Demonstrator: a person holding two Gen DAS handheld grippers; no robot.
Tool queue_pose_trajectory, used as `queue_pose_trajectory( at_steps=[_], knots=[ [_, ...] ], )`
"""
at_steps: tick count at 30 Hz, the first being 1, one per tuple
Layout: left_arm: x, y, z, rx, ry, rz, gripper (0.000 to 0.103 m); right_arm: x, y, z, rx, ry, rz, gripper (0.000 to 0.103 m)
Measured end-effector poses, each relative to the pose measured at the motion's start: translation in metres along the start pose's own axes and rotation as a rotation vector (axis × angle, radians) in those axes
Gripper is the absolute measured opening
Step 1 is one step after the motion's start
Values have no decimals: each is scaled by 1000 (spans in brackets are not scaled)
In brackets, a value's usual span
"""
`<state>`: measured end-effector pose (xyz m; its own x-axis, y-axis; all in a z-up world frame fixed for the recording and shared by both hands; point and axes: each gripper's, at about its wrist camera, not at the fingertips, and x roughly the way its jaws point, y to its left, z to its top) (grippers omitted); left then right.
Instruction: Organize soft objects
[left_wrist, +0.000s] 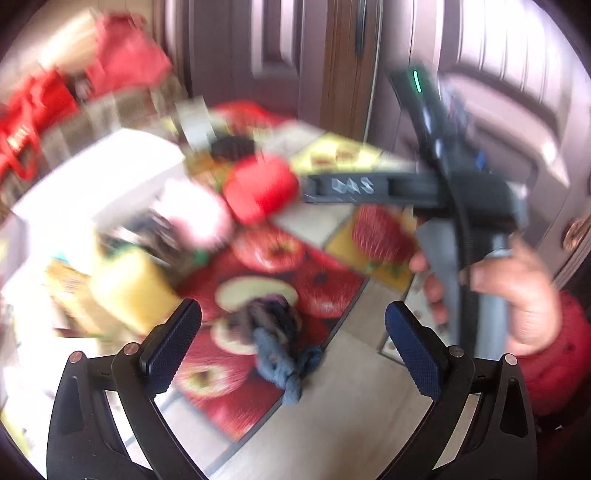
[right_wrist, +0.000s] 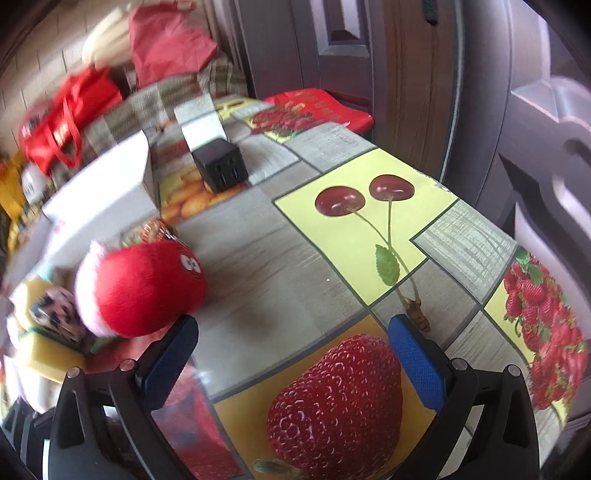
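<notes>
A red plush toy (right_wrist: 147, 288) with a cartoon face and pink-white trim lies on the fruit-print tablecloth (right_wrist: 332, 243), just left of my right gripper (right_wrist: 293, 365), which is open and empty. The plush also shows, blurred, in the left wrist view (left_wrist: 260, 188). My left gripper (left_wrist: 293, 347) is open and empty, held above the floor over a blue-grey crumpled cloth (left_wrist: 280, 343) lying on a red fruit-print mat (left_wrist: 317, 284). A yellow sponge (right_wrist: 44, 354) and a spotted soft item (right_wrist: 55, 314) sit at the table's left edge. The right gripper's body (left_wrist: 443, 184) shows, held by a hand.
A white box (right_wrist: 107, 203), a black cube charger (right_wrist: 221, 166) and a small white open box (right_wrist: 201, 122) stand on the table. Red bags (right_wrist: 66, 122) pile up at the back left. Brown doors (right_wrist: 406, 74) stand behind the table.
</notes>
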<state>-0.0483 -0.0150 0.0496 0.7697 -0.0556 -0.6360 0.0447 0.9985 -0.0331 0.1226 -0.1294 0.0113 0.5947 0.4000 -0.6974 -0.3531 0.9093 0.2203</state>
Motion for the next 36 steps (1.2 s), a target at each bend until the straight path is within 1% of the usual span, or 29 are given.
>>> queue_pose_trajectory(
  at_steps=[2,3,4,6,7,9,10,11,12,13,15,17,19,22,25,26,27,28,30,31,32,33,36],
  knots=[
    [-35,16,-3,-43,-90,26,101,-15,-9,0,27,-73,59,103],
    [-48,26,-5,-68,-121,37,101,-26,-10,0,16,-120,86,103],
    [-67,45,-10,-106,-162,53,101,-36,-10,-1,-12,-165,113,103],
    [-88,79,-20,-157,-184,48,103,-51,-4,-4,-90,-211,186,103],
    [-93,98,-25,-189,-161,58,103,-53,-1,-3,-117,-209,220,103],
    [-93,127,-37,-254,-96,91,103,-54,15,-8,-222,-145,321,103],
    [-91,144,-45,-284,-51,131,103,-54,25,-12,-276,-107,374,103],
    [-88,154,-52,-288,-15,172,103,-52,33,-18,-322,-72,412,103],
    [-85,160,-58,-279,15,208,103,-49,49,-27,-388,-14,447,103],
    [-79,167,-65,-261,55,246,103,-43,59,-30,-425,19,453,103],
    [-69,173,-74,-249,104,284,103,-34,84,-46,-516,73,437,103],
    [-57,174,-78,-247,144,289,103,-23,103,-58,-583,110,405,103],
    [-47,174,-78,-238,161,279,103,-16,112,-63,-605,157,384,102],
    [-34,173,-71,-201,180,328,103,-12,117,-60,-604,188,388,100],
    [-22,182,-70,-199,217,332,101,-8,122,-62,-624,215,367,85],
    [-18,184,-74,-203,232,330,97,-13,118,-62,-630,203,358,83],
    [-18,187,-77,-218,224,312,94,-12,117,-61,-638,204,354,77],
    [-20,190,-80,-233,215,288,94,-12,117,-62,-645,197,355,72],
    [-26,187,-82,-215,203,300,92,-15,118,-63,-655,188,369,41],
    [-29,185,-83,-211,193,298,91,-15,120,-64,-658,186,375,36],
    [-33,182,-84,-207,183,300,91,-15,119,-64,-656,186,380,32],
    [-40,177,-83,-195,151,315,91,-16,119,-64,-654,184,383,29],
    [-66,164,-75,-167,15,342,91,-22,117,-62,-639,156,395,26]
  ],
)
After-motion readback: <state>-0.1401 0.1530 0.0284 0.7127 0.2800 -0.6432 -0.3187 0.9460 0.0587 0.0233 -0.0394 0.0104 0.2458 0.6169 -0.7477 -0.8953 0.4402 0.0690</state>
